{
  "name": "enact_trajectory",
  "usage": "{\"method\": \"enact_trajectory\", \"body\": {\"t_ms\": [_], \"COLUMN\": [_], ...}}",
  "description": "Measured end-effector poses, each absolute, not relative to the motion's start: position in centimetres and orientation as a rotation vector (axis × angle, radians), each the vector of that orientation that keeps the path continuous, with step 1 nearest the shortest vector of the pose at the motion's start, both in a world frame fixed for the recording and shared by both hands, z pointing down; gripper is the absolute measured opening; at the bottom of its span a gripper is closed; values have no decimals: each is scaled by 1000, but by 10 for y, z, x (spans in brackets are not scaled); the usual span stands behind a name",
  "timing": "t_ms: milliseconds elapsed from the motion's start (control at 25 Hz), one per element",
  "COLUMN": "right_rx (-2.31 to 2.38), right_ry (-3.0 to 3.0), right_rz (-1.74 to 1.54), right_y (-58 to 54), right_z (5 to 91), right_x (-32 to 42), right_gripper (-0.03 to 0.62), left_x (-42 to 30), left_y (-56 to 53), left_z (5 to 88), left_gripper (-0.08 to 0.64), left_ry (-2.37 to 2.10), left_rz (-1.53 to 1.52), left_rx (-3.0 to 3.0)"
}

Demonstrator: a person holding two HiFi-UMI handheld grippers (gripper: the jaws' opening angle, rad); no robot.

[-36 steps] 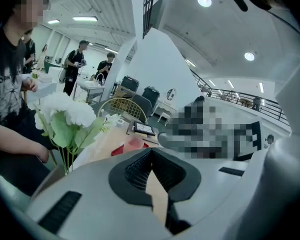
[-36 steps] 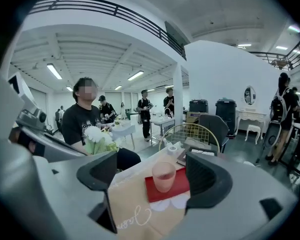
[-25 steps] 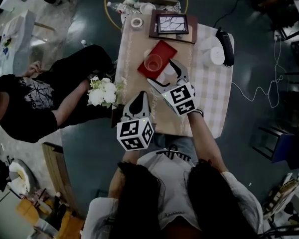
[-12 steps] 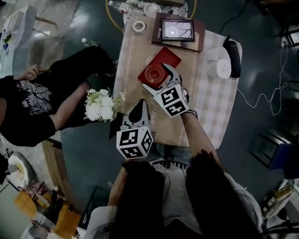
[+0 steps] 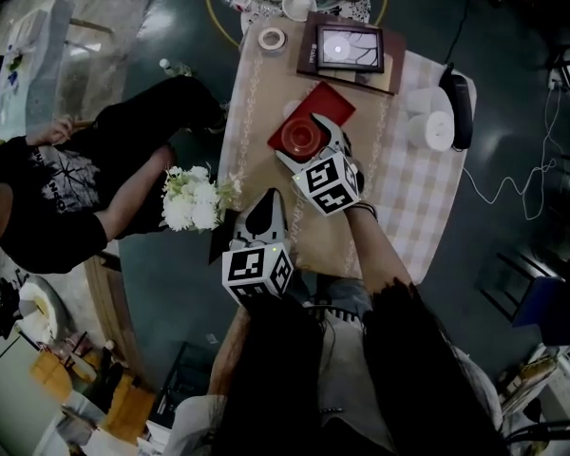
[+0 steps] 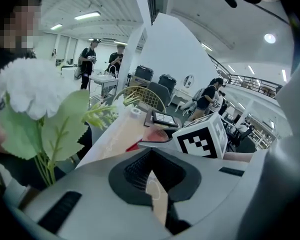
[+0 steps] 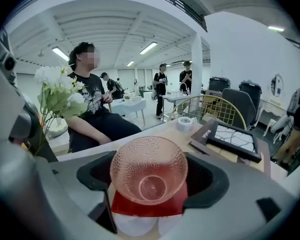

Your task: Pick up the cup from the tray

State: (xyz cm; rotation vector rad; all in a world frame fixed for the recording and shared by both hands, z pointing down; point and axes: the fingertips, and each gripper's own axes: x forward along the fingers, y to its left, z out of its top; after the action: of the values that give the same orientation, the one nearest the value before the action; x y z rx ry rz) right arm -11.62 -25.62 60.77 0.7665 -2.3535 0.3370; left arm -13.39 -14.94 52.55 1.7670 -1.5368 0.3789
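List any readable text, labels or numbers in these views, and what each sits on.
None reads clearly.
Dark board under the picture frame: small white print, too blurred to read.
Seated person's shirt: white graphic, no legible words.
Marker cubes: square patterns only, no letters or numbers.
Cup and red tray: no print visible.

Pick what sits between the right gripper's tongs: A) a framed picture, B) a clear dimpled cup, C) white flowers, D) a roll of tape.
B: in the right gripper view the clear dimpled cup fills the gap between the tongs of the right gripper, with the red tray under it.
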Motion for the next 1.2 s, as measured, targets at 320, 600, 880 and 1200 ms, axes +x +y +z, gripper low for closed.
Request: {"method": "enact_trajectory", "body": {"t_ms": [320, 600, 880, 1200], "right_rx": [728, 752, 812, 924], "right_ry": [-2332, -2368, -2339, -2266], "right_rz": [317, 299, 285, 353], "right_y": [-255, -254, -249, -231], "right_z": [611, 583, 567, 568], "right_x": [-116, -113, -83, -19], "right_gripper": [402, 402, 402, 402], "left_x": [-127, -121, -100, -75], "left_y": [-147, -151, -153, -149], "left_z": [521, 508, 493, 488], "left_gripper": [8, 8, 8, 8], "left_ry": [-1526, -1525, -1489, -1433], "left_rz": [395, 399, 392, 381], "left_rx": [1794, 1838, 1914, 1969]}}
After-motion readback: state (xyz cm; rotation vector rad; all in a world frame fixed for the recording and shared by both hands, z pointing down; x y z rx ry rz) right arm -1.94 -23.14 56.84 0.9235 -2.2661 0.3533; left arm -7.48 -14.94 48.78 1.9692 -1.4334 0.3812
